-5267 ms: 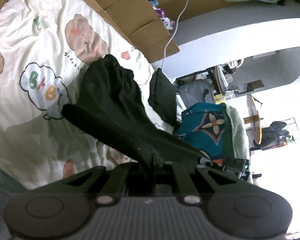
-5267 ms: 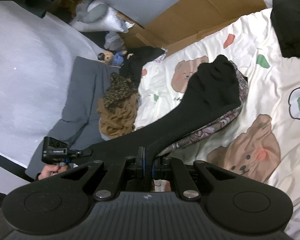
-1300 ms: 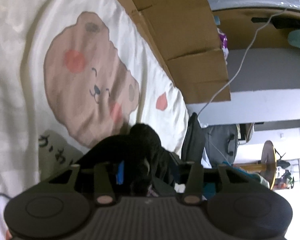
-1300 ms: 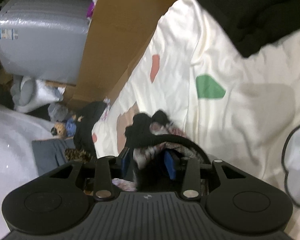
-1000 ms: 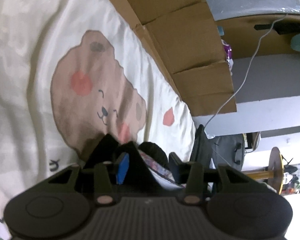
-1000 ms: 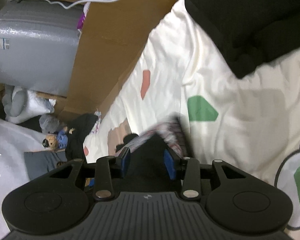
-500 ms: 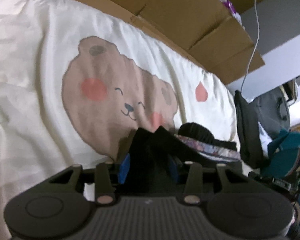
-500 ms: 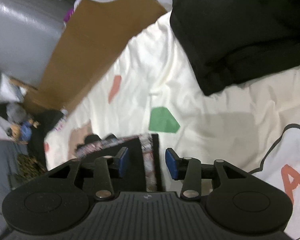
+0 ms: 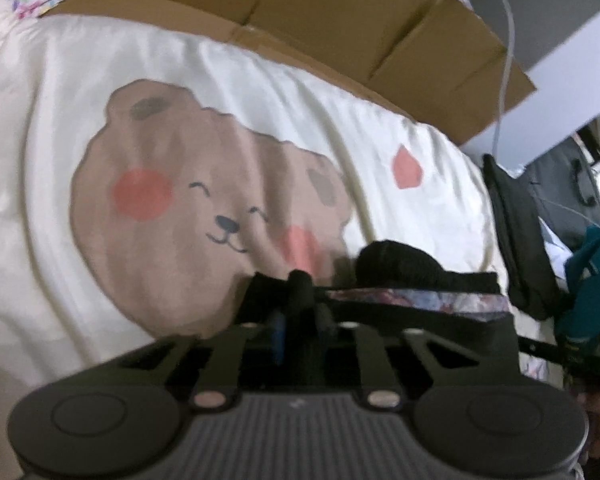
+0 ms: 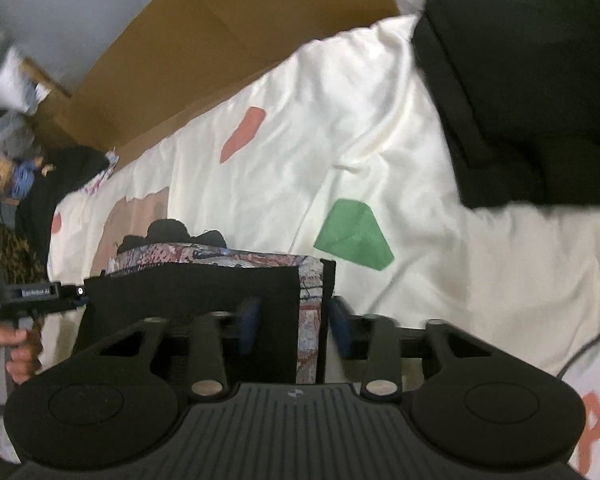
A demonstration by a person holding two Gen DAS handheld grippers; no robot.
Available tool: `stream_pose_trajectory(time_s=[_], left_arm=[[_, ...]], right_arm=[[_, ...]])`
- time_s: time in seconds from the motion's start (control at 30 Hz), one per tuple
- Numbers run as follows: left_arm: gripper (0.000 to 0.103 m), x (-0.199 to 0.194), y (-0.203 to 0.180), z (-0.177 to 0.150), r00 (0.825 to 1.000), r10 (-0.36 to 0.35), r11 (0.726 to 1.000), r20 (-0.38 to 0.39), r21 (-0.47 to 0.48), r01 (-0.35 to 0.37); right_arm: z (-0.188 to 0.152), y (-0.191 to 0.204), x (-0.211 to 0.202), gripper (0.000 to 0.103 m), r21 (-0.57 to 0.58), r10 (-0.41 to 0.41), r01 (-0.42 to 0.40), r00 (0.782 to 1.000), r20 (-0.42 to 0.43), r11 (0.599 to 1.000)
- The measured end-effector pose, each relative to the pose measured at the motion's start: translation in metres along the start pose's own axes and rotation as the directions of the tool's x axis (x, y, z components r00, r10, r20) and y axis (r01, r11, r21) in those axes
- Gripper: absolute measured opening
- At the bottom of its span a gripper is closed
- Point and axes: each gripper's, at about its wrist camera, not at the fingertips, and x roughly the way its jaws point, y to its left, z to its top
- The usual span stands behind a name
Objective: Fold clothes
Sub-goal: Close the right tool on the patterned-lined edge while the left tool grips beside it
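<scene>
A black garment with a patterned lining (image 9: 420,276) lies folded on the cream bear-print bedsheet (image 9: 180,80). My left gripper (image 9: 300,312) is shut, pinching a bunch of the black fabric at the garment's near left corner. In the right wrist view the same garment (image 10: 188,284) shows its black top layer and red-white lining edge. My right gripper (image 10: 294,320) straddles that right corner. Its jaws are closing, and the blue pads (image 10: 248,320) still stand apart from the cloth. A hand (image 10: 8,348) holds the left gripper at the far left.
Flattened cardboard (image 9: 340,20) lines the bed's far edge, and a white cable (image 9: 504,40) hangs over it. A second folded black garment (image 10: 520,80) lies at the upper right. A teal bag (image 9: 592,280) and a leopard-print clothes pile (image 10: 4,248) sit off the bed.
The garment, once held up stretched between both grippers, now lies folded on the sheet. Both grippers rolled and shifted along its near edge. The left jaws have closed on the black fabric.
</scene>
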Motion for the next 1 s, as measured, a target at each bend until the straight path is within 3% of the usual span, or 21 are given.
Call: stream_pose_trajectory(time_s=[0.13,0.37,0.57,0.63,0.73,0.77,0.8,1.0], left_arm=[[0.002,-0.008,-0.002,-0.007,0.999,0.019,0.999,0.051,0.047,-0.021],[0.002,-0.024,0.012,-0.009,0.991,0.059,0.998,0.122,-0.037,-0.054],[0.003,-0.012,0.016,-0.001,0.991,0.101,0.991,0.088,-0.092,-0.093],[0.012,-0.002,0.017,-0.002,0.992,0.12,0.987,0.037,-0.113,-0.115],[0.014,0.0,0.012,-0.003,0.989,0.144,0.986,0.034,-0.088,-0.14],[0.014,0.0,0.01,-0.002,0.988,0.15,0.986,0.032,-0.076,-0.147],[0.015,0.0,0.008,-0.002,0.987,0.157,0.986,0.029,-0.062,-0.155],[0.02,0.004,-0.005,0.002,0.977,0.214,0.976,0.016,0.035,-0.215]], right_arm=[[0.002,-0.003,-0.011,0.003,-0.016,0.01,-0.009,1.0,0.025,1.0],[0.008,-0.024,-0.016,0.002,0.1,0.049,-0.053,0.998,0.05,0.994],[0.014,-0.016,-0.011,0.002,0.087,0.049,-0.057,0.995,0.088,0.995],[0.015,-0.016,-0.005,0.004,0.099,0.038,-0.045,0.997,0.068,0.994],[0.01,-0.019,0.009,0.017,0.143,0.027,-0.027,1.0,0.002,0.989],[0.007,-0.019,0.012,0.033,0.143,0.018,-0.016,1.0,-0.009,0.99],[0.004,-0.017,0.013,0.042,0.133,0.007,-0.005,1.0,-0.011,0.991],[0.004,-0.003,0.015,0.043,0.082,-0.002,0.003,1.0,-0.003,0.997]])
